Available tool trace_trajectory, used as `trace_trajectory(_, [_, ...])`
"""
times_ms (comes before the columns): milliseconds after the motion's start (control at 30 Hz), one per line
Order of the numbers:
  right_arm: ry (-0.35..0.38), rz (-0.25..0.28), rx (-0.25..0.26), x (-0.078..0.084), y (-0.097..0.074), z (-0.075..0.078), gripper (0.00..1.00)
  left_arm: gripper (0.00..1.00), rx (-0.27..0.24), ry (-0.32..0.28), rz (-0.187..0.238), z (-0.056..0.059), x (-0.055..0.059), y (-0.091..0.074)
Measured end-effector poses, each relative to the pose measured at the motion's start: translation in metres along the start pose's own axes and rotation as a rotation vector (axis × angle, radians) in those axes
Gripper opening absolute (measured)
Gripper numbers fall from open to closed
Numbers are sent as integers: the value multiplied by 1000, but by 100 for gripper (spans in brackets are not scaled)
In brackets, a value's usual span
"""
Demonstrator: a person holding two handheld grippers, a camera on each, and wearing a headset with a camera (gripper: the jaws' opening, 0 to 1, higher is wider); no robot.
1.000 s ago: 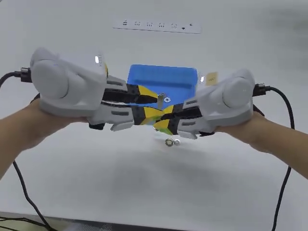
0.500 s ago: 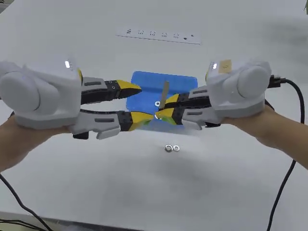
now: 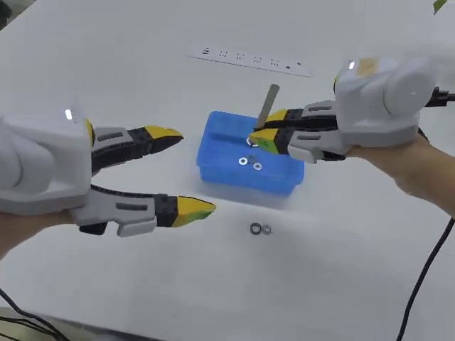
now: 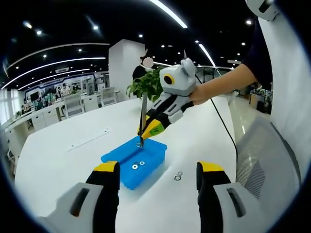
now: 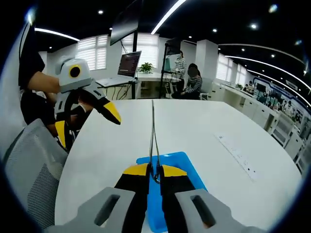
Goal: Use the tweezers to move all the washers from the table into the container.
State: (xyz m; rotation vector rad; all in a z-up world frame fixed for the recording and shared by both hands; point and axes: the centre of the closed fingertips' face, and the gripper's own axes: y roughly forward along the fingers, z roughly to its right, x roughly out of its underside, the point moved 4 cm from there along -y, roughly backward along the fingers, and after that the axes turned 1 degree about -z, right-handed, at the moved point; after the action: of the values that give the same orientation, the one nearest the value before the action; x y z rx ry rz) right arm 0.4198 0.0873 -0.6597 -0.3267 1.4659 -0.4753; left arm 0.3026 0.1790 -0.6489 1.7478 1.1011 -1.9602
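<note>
White table — open-plan office

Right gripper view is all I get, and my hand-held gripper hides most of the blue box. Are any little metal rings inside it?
Observer: Yes. The head view shows at least two small silver metal washers lying on the floor of the blue plastic rectangular container.
Operator: Any on the table?
Observer: Two more silver washers lie side by side on the white table, on the person's side of the container.
Operator: Where do my tweezers end?
Observer: The left gripper view shows the thin metal tweezers with their tips down at the container's far end. I cannot tell whether they touch its floor.
</note>
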Motion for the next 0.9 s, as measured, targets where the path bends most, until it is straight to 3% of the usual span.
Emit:
trace_trajectory(300, [5, -30, 0, 8, 17, 17, 9, 84, -20, -26, 3, -3, 4, -5])
trace_trajectory(433, [26, -37, 3, 15, 26, 25, 9, 96, -52, -33, -19, -8, 9, -8])
trace_trajectory(667, [54, -55, -4, 31, 38, 31, 9, 98, -58, -49, -9, -10, 9, -12])
trace_trajectory(900, [33, -64, -26, 47, 50, 31, 9, 99, -68, -68, -14, -10, 12, -13])
